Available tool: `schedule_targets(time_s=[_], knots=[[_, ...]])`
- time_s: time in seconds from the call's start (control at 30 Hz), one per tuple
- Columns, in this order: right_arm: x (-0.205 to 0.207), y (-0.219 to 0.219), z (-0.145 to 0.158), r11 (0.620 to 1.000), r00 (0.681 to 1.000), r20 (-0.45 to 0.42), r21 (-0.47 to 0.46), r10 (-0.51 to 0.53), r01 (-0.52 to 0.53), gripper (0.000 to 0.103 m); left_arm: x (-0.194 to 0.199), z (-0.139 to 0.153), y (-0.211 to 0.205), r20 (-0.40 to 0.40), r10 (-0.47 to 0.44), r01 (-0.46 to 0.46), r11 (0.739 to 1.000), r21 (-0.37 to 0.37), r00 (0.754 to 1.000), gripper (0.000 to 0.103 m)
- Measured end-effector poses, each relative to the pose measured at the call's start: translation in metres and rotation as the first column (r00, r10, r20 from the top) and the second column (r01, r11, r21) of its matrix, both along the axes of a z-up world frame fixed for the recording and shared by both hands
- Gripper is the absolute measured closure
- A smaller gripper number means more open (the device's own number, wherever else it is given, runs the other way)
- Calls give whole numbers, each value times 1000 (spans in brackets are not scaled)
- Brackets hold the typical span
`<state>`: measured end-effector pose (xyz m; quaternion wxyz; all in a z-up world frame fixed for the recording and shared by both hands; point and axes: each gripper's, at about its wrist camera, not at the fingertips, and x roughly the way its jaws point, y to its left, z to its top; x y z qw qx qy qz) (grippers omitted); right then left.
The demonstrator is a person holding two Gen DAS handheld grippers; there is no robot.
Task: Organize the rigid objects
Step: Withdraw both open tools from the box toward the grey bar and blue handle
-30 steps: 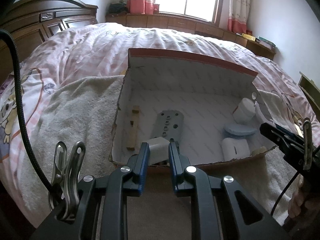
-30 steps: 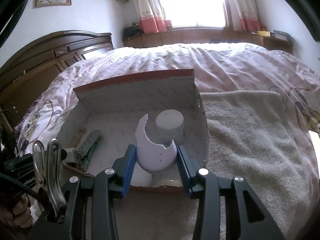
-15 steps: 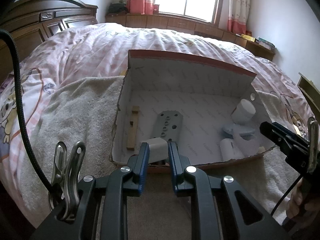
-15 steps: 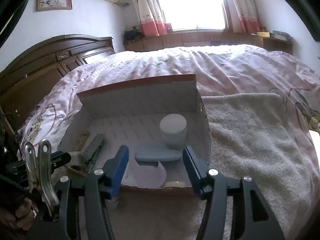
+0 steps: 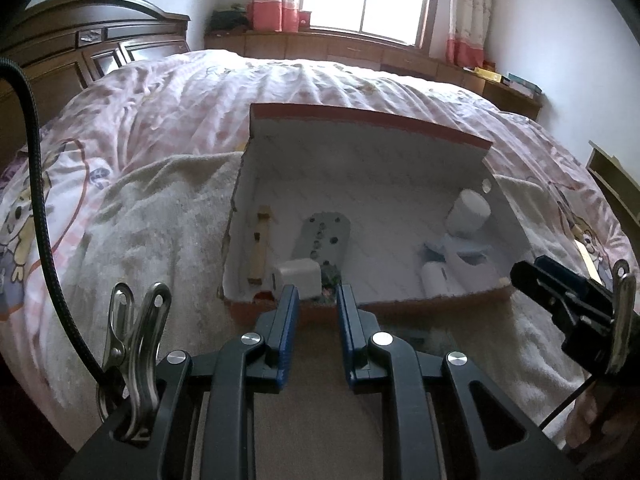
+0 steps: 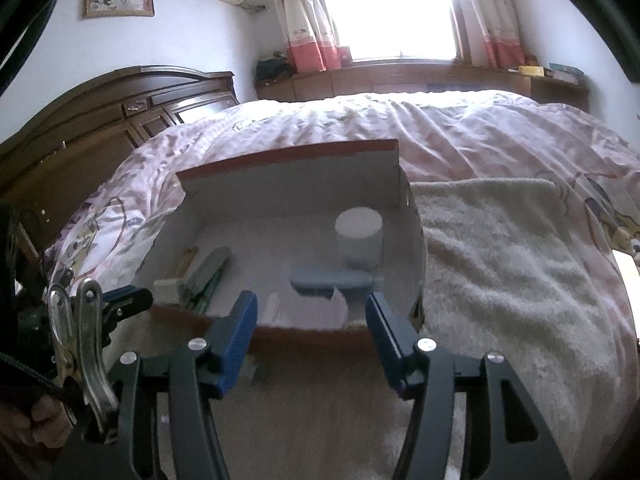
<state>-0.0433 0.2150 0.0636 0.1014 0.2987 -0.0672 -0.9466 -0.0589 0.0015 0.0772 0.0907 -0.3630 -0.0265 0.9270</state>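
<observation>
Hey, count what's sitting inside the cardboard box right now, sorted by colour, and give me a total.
White: 4, the white cube, white cylinder, broken white shell, small white roll.
Grey: 1, grey plate with holes.
Blue-grey: 1, blue-grey lid.
Wood: 1, wooden stick.
Total: 7 that I can make out.

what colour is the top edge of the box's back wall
Reddish-orange, on the box back wall's top edge; clearest in the left wrist view.

Box point(image 6: 304, 168) contents blurred
</observation>
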Motion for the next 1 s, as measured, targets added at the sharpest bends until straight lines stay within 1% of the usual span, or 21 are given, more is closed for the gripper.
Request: schedule_targets(time_s=[0.23,0.47,0.63,0.67,0.7,0.73,0.83,1.0], knots=[[21,-2,-13,1000,999,39,-9,13,-13,44,18,-10,0,44,-31,30,999,24,999,83],[39,-8,-30,999,997,66,41,26,-29,44,36,-17,5,77,-72,69,997,42,994,83],[45,-7,-45,999,994,107,42,27,-32,44,46,-23,12,112,-116,110,992,64,987,83],[45,-7,-48,999,993,111,41,26,-30,44,47,-24,14,122,-130,122,990,70,984,82],[46,-6,-50,999,993,115,39,23,-28,44,49,-26,16,130,-140,132,989,73,981,76],[46,-6,-51,999,993,118,38,21,-26,44,52,-28,19,138,-153,143,987,74,979,73],[48,-5,-54,999,992,122,31,21,-25,44,56,-37,25,156,-163,158,986,46,974,73],[50,-7,-56,999,992,126,30,29,-33,44,55,-52,27,195,-139,139,990,12,971,73]])
